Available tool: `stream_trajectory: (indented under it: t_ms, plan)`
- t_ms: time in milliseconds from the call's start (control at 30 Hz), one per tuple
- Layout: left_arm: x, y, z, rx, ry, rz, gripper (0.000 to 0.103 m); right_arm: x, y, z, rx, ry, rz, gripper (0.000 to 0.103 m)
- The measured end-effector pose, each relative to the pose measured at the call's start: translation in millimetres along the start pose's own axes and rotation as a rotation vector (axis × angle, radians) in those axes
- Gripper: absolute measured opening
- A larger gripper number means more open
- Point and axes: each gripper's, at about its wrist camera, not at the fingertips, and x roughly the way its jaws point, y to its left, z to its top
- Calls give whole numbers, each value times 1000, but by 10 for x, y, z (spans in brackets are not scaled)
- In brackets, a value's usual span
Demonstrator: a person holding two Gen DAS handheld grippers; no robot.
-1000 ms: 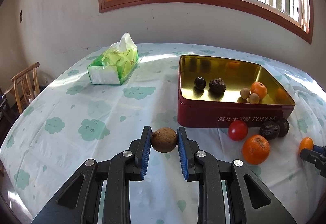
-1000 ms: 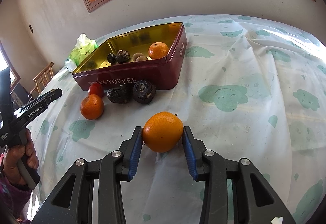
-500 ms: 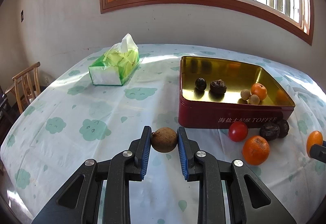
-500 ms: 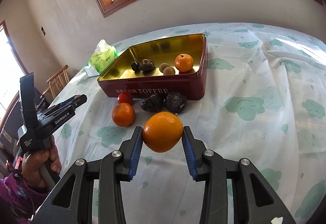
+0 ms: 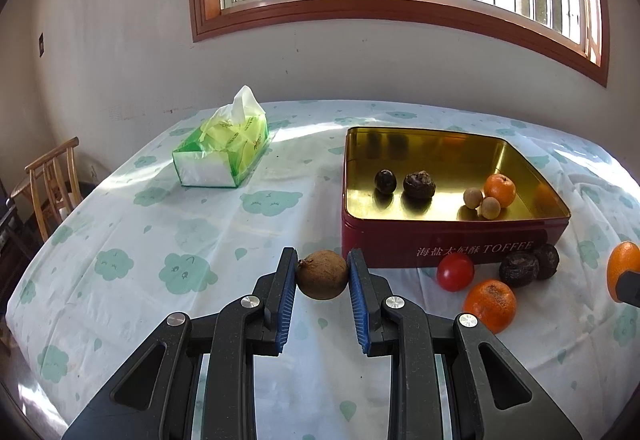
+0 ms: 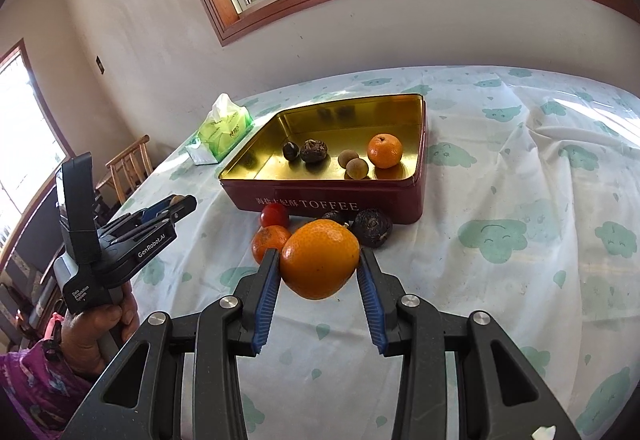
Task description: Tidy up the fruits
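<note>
fingers of the left gripper (image 5: 322,276) clench a brown fruit (image 5: 322,274); the right gripper (image 6: 318,260) grasps an orange (image 6: 319,258). beyond both, the toffee tin (image 6: 332,202) holds five fruits; four loose fruits (image 5: 489,304) wait on the surface (image 5: 160,240) just before it.

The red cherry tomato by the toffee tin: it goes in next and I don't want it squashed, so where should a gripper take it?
Take the small red cherry tomato across its round middle, coming down from above. The dark red toffee tin wall stands close behind it and the loose orange mandarin lies just in front to its right, so its left and right flanks look most open for the fingers. Close gently.
</note>
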Motion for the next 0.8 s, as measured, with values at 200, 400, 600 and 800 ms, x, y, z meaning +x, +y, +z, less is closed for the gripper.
stream_trajectory:
  t_ms: [200, 400, 600, 800]
  plan:
    - [-63, -12, 92, 8, -31, 3, 27, -11, 35, 42, -8, -8, 11, 36]
    - [-87, -28, 162, 21, -52, 3, 27, -25, 49, 107, -15, -21, 21, 36]
    - [-101, -83, 217, 33, -66, -3, 27, -9, 56, 182, -21, -30, 31, 36]
    - [-78, -144, 262, 48, -71, -9, 27, 24, 61, 235, -24, -36, 42, 36]
